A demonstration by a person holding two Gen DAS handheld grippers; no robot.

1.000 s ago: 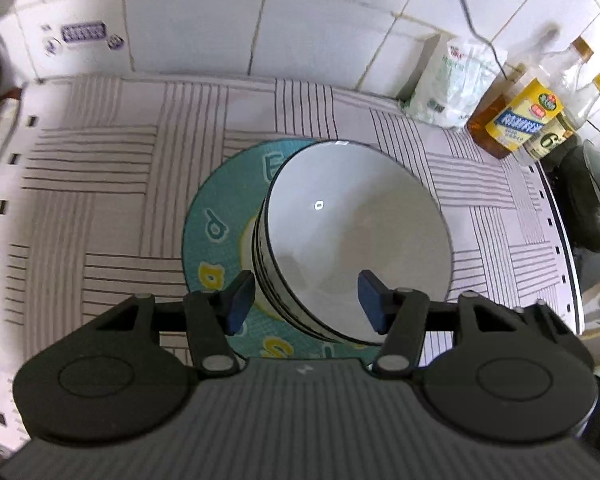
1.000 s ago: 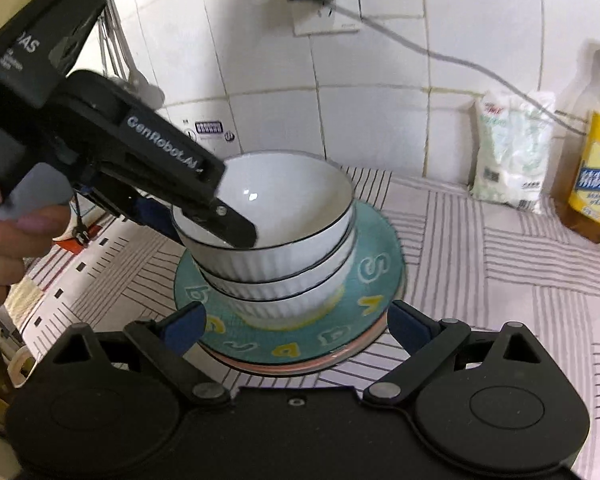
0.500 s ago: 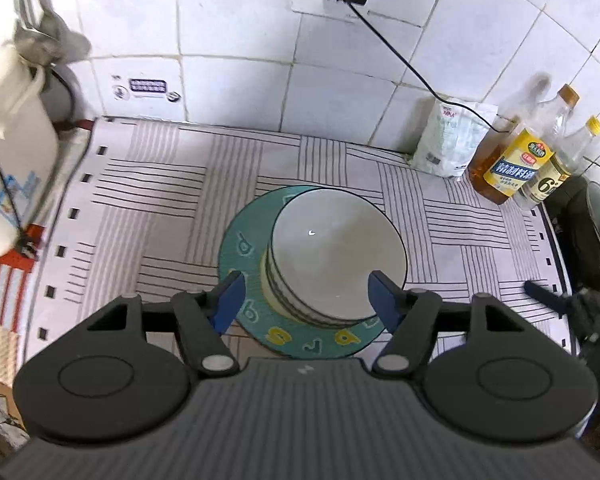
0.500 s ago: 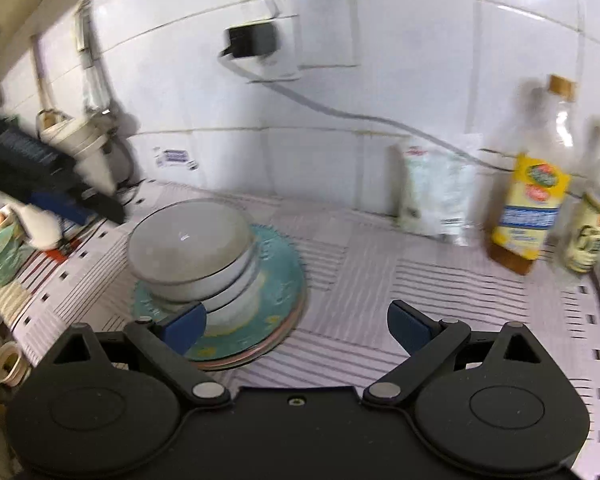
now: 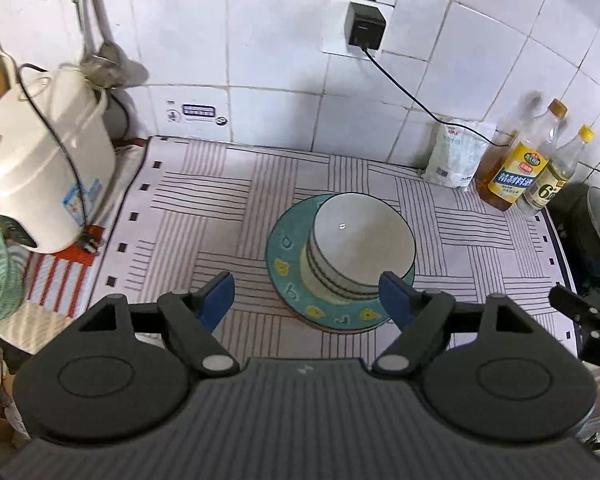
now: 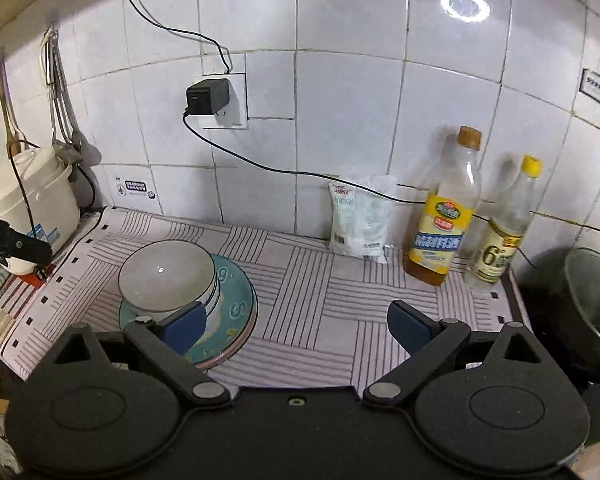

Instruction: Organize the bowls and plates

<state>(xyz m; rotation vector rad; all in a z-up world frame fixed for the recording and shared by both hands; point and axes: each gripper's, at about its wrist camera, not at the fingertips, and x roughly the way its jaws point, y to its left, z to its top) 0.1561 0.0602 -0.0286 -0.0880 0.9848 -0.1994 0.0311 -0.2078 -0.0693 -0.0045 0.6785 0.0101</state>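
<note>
Stacked white bowls (image 5: 362, 250) with dark rims, nested one inside another, sitting on a teal plate (image 5: 286, 268) with yellow letters; a pinkish plate edge showing under the teal one. All of it resting on a striped mat (image 5: 204, 208), ahead of and below the left gripper (image 5: 307, 294), between its blue pads in the view but well clear of them. Left jaws opening, nothing gripped, no pad on a bowl. From the right gripper (image 6: 292, 326), stack (image 6: 168, 276) seen ahead and to the left, partly behind its left pad (image 6: 182, 326); jaws spread wide, holding nothing, bare mat between the pads.

Farther out: beyond the stack, a tiled wall with a socket and black plug (image 5: 365, 26), cord trailing right. Right of the stack, against the wall, a white bag (image 5: 458, 152), then two bottles (image 5: 518, 164) with yellow caps side by side. Farther right, a dark pot (image 6: 580, 300) with a glass lid. Left of the left gripper, a white rice cooker (image 5: 40, 172), ladles hanging above it.
</note>
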